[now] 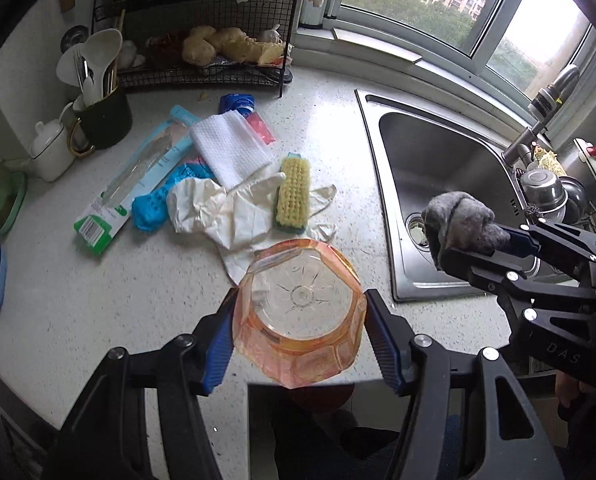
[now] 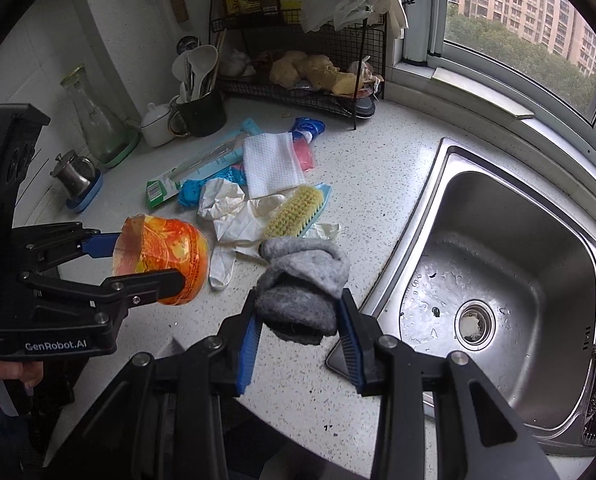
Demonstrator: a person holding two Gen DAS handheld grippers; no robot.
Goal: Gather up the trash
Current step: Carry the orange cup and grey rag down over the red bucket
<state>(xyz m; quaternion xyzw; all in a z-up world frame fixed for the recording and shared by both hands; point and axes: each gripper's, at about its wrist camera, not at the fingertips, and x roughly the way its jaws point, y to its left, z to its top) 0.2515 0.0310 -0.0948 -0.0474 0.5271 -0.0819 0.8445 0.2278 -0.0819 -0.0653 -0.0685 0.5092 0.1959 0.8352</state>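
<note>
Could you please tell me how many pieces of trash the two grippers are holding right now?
2. The left gripper holds an orange cut-off bottle bottom; the right gripper holds a grey rag beside the sink. More trash lies on the counter.

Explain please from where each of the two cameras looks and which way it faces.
Left wrist: sits on the left gripper, looks steeply down along its fingers, shut on a cut orange plastic bottle bottom, over the countertop; right gripper enters from the right.
Right wrist: sits on the right gripper, looks down at its gray rag beside the sink; left gripper and fingers of a hand show at left.
Shared: scrub brush, white cloth, wire rack, sink.
</note>
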